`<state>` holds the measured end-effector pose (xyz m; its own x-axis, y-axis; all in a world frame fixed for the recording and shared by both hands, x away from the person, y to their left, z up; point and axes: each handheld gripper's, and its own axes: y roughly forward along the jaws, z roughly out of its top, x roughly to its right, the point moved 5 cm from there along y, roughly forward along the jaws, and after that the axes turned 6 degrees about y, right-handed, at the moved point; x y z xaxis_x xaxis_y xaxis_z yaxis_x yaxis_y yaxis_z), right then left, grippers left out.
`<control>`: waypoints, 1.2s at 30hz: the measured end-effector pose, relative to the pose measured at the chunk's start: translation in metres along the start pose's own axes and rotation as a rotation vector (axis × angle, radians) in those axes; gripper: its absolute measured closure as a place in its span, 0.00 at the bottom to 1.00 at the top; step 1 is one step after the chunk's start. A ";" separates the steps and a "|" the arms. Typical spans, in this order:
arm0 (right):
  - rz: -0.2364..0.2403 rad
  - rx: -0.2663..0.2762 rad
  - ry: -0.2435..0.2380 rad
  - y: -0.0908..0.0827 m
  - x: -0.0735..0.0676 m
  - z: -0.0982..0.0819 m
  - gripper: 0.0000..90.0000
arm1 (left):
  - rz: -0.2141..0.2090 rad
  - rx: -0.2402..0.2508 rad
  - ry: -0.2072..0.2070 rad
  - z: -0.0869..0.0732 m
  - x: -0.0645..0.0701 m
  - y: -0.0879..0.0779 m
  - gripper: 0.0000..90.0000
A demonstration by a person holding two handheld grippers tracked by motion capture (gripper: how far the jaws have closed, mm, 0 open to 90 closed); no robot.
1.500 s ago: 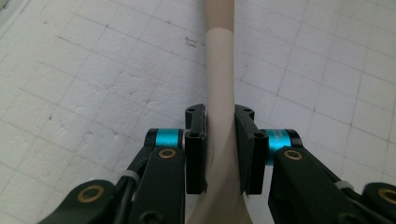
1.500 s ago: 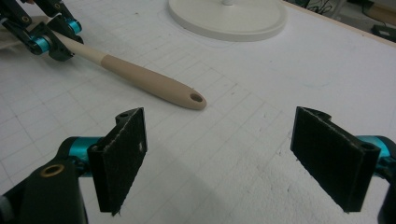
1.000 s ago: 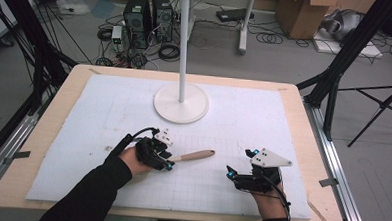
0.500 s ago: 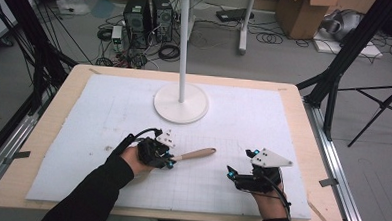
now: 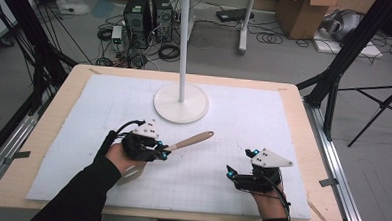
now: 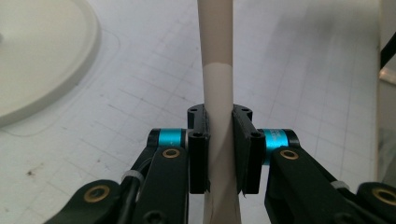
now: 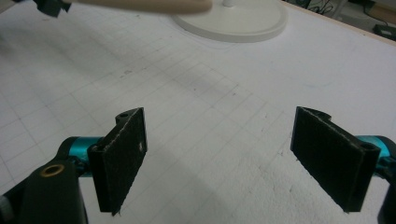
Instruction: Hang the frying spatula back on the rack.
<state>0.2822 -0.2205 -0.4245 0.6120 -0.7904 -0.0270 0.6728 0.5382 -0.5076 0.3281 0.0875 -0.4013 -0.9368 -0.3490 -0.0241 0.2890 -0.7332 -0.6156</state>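
Nearest the person, two dark-sleeved forearms come in over the near edge of the light wooden table, which carries a white gridded foam mat over most of its top. At the near right, the right gripper sits low over the mat in the person's right hand, its grey three-cornered plate on top; in the right gripper view its two black jaws stand wide apart with only bare mat between them, holding nothing. At the near left, a little farther in, the left gripper is carried in the person's left hand. Its jaws have just been closing and now clamp the pale wooden handle of a long wooden utensil; the left gripper view shows both pads pressed flat against the round shaft, which runs straight away from the camera. In the high view the handle slants from the gripper toward the far right, its rounded end free above the mat, near the stand's base but apart from it. What kind of head the utensil has cannot be told. Farther on, at the middle of the mat, stands a white pole stand with a round flat base.
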 end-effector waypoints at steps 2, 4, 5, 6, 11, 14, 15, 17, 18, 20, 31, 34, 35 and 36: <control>0.013 0.013 -0.003 0.001 -0.002 0.002 0.19 | 0.004 0.051 -0.023 0.002 -0.001 -0.008 0.86; 0.023 0.021 -0.007 0.001 -0.005 0.003 0.19 | 0.016 0.083 -0.024 0.003 -0.002 -0.016 0.86; 0.030 0.031 -0.013 0.001 -0.006 0.005 0.19 | 0.025 0.093 -0.024 0.003 -0.003 -0.018 0.86; 0.031 0.035 -0.015 0.000 -0.007 0.006 0.19 | 0.035 0.118 -0.030 0.004 -0.003 -0.022 0.86; 0.044 0.053 -0.016 0.002 -0.014 0.011 0.19 | 0.059 0.230 -0.051 0.010 0.000 -0.037 0.86; 0.052 0.064 -0.018 0.003 -0.017 0.014 0.19 | 0.053 0.274 -0.055 0.013 0.003 -0.042 0.86; 0.055 0.071 -0.023 0.003 -0.018 0.015 0.19 | 0.051 0.282 -0.054 0.014 0.004 -0.043 0.86; 0.064 0.084 -0.024 0.002 -0.019 0.019 0.19 | 0.044 0.301 -0.050 0.015 0.007 -0.045 0.86; 0.067 0.091 -0.026 0.002 -0.020 0.020 0.19 | 0.036 0.310 -0.048 0.016 0.009 -0.047 0.86; 0.086 0.112 -0.028 0.001 -0.022 0.025 0.19 | 0.021 0.327 -0.041 0.018 0.011 -0.048 0.86; 0.158 0.209 -0.070 -0.004 -0.037 0.052 0.19 | -0.025 0.381 -0.002 0.023 0.024 -0.054 0.86; 0.176 0.218 -0.065 -0.002 -0.041 0.056 0.19 | -0.046 0.407 -0.004 0.023 0.026 -0.055 0.86; 0.178 0.221 -0.070 -0.002 -0.042 0.057 0.19 | -0.054 0.411 0.001 0.023 0.027 -0.056 0.86; 0.186 0.225 -0.071 -0.001 -0.043 0.058 0.19 | -0.062 0.416 0.002 0.023 0.027 -0.056 0.86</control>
<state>0.2789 -0.1699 -0.3727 0.7552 -0.6544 -0.0376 0.6170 0.7292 -0.2959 0.2909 0.1058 -0.3490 -0.9553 -0.2956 0.0010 0.2864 -0.9262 -0.2453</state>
